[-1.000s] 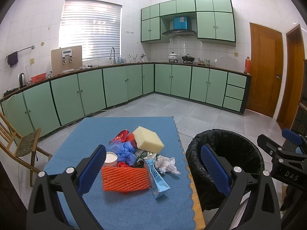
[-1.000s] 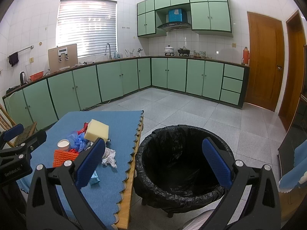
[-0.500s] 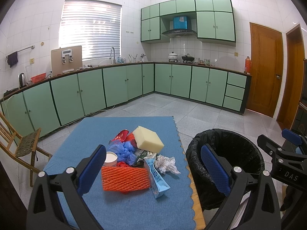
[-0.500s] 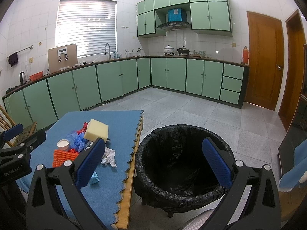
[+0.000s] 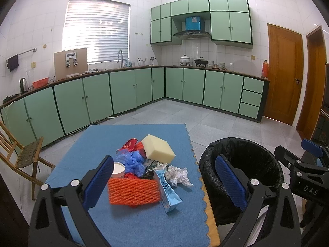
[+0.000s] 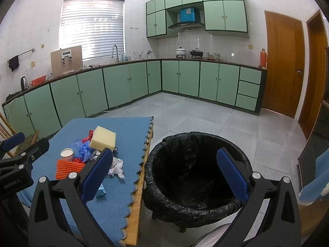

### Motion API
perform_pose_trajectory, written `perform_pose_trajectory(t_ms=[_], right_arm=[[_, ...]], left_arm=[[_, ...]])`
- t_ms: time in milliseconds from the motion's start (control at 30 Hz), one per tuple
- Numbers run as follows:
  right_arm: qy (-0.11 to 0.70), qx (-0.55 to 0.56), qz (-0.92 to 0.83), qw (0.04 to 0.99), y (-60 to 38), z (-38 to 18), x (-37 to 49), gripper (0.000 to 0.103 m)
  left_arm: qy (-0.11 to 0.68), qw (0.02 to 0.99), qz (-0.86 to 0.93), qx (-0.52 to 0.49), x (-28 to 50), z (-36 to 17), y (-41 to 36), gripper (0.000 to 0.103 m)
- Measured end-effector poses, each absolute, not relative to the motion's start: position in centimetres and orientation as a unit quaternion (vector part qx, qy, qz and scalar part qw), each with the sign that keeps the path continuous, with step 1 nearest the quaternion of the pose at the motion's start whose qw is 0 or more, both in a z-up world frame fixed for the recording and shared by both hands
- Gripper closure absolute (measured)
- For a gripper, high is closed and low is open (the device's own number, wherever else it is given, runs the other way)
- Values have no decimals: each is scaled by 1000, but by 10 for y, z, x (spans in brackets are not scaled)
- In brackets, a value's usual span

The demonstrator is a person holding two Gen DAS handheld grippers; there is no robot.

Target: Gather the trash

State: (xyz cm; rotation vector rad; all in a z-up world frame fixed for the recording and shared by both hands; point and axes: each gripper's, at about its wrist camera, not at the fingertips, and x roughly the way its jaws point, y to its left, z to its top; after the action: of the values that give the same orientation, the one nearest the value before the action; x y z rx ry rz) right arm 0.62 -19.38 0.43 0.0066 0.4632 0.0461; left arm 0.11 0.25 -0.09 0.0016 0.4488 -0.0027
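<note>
Under the sponge (image 5: 158,148) — half-buried wrappers (image 5: 149,164), unreadable.

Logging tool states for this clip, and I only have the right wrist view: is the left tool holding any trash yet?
Observer: No. The left tool is open, with its fingers wide apart and nothing between them.
Operator: My own near finger covers something light blue. What is it?
Observer: It is a light-blue snack packet. It lies flat on the blue cloth, right beside the orange foam net.
Operator: Is anything tucked under the sponge?
Observer: A dark wrapper pokes out from below the yellow sponge.
</note>
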Motion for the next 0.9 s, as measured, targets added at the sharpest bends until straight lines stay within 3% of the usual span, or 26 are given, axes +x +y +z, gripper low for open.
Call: perform_pose_trajectory(t_ms=[467, 900], right_arm=[[249, -10, 33, 968, -176, -12, 34, 5], [330, -30, 104, 938, -114, -71, 93, 5]], left_arm=[[242, 970, 24, -3, 25, -21, 24, 6], [300, 948, 103, 8, 65, -77, 95, 6]])
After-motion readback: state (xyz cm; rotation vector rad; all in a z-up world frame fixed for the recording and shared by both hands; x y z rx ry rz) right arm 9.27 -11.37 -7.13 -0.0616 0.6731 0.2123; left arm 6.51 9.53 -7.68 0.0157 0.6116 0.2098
